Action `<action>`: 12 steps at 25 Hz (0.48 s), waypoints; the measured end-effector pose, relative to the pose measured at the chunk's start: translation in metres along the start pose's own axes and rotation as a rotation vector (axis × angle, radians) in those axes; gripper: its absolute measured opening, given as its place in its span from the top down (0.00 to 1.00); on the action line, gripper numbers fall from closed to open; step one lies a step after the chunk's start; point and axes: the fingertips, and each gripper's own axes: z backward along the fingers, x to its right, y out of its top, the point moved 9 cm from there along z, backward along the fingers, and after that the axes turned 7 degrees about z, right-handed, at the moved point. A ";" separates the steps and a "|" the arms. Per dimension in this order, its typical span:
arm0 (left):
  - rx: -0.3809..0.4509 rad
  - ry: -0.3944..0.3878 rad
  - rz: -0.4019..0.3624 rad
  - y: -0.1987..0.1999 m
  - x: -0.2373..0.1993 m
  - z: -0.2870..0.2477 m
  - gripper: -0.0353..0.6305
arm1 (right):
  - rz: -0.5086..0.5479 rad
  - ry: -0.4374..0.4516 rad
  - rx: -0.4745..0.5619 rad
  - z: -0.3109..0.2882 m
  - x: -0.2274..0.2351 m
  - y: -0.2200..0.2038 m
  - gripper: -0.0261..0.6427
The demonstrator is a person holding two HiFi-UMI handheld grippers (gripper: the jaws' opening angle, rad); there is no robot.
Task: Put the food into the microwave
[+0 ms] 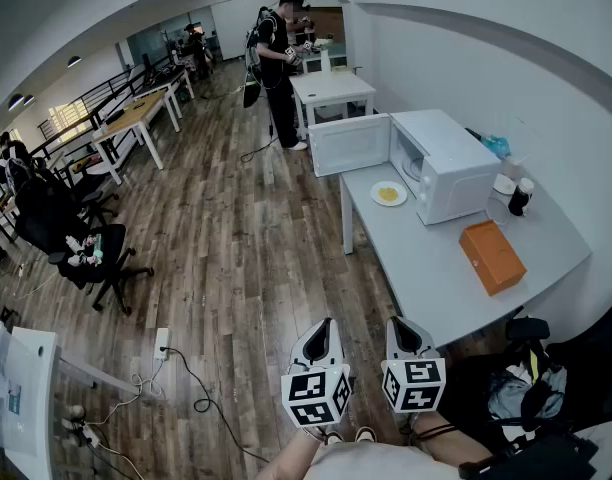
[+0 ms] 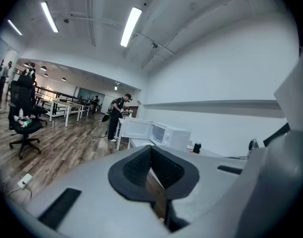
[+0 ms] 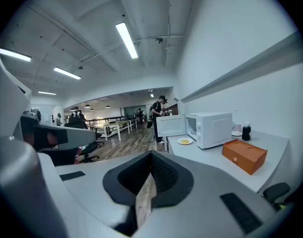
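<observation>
The left hand-held gripper (image 1: 323,328) and right hand-held gripper (image 1: 400,326) have light grey bodies, black textured jaw pads (image 2: 166,171), and white cubes (image 1: 316,396) with black square markers.

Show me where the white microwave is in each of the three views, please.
Head view: microwave at upper right, door open.
Left gripper view: microwave small, just right of centre.
Right gripper view: microwave right of centre.
Shared landmark: the standing person beyond it.

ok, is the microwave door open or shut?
Open: the door stands swung wide from the microwave, cavity exposed. The plate of food sits on the table in front, not inside.
</observation>
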 end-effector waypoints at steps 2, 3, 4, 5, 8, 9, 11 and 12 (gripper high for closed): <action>-0.001 0.002 0.005 0.000 0.001 -0.001 0.94 | -0.013 0.004 -0.006 0.000 0.001 -0.002 0.94; -0.001 0.004 0.007 -0.001 0.001 -0.001 0.94 | -0.017 0.005 -0.009 0.000 0.002 -0.003 0.94; -0.001 0.005 0.008 -0.001 0.001 -0.002 0.94 | -0.019 0.003 -0.009 0.000 0.003 -0.003 0.94; 0.000 0.007 0.007 -0.001 0.001 -0.002 0.94 | -0.020 0.000 -0.009 0.001 0.003 -0.003 0.94; -0.002 0.008 0.004 0.000 0.001 -0.003 0.94 | -0.023 -0.005 -0.008 -0.001 0.003 -0.003 0.94; -0.004 0.008 0.005 0.000 -0.001 -0.003 0.94 | -0.026 -0.004 -0.009 -0.001 0.002 -0.004 0.94; -0.008 0.010 0.008 -0.001 -0.004 -0.002 0.94 | -0.039 -0.001 -0.009 -0.002 -0.001 -0.005 0.94; -0.011 0.012 0.009 -0.001 -0.006 -0.002 0.94 | -0.045 -0.001 -0.007 -0.003 -0.003 -0.005 0.94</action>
